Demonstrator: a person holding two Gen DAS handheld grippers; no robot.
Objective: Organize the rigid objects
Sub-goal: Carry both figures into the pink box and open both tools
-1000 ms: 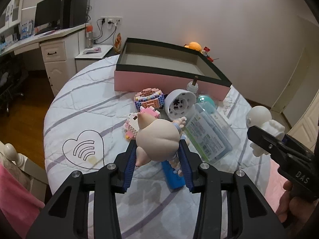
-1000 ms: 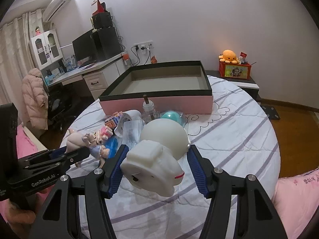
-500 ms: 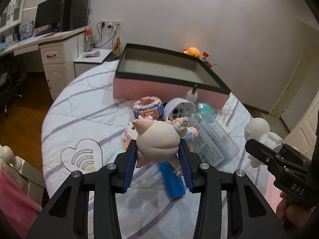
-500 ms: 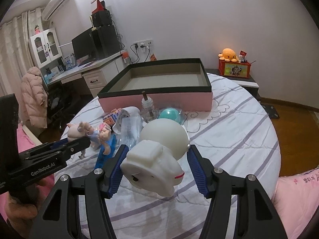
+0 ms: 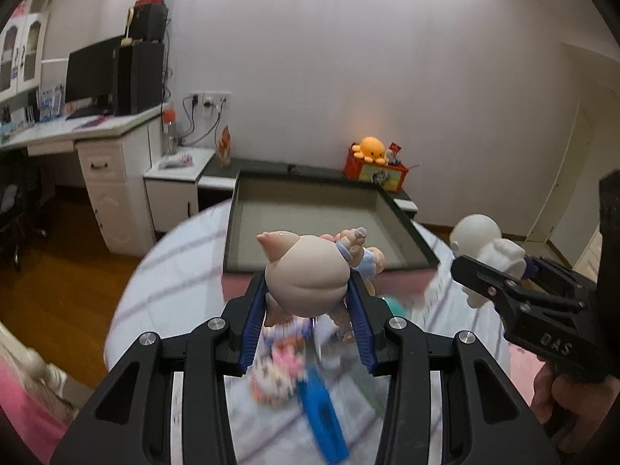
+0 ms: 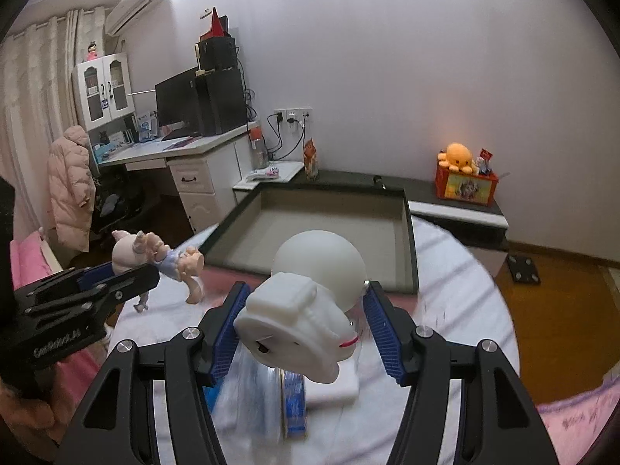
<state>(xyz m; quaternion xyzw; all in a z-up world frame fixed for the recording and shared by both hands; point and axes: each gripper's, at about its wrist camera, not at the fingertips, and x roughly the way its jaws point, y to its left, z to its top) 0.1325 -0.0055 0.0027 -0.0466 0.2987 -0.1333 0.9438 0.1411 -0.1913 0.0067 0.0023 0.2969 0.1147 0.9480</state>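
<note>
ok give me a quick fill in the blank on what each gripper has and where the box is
1. The left gripper is shut on the ____ figurine.
2. The right gripper is shut on a toy figure whose colour is ____.
3. The pink box with the dark rim has nothing inside it, so it is ____.
4. On the red box by the wall sits an orange plush ____.

Missing words: pig; white; empty; octopus

Both claws are black, angular frames with silver screws and ribbed blue pads – white lettering on their sides
</note>
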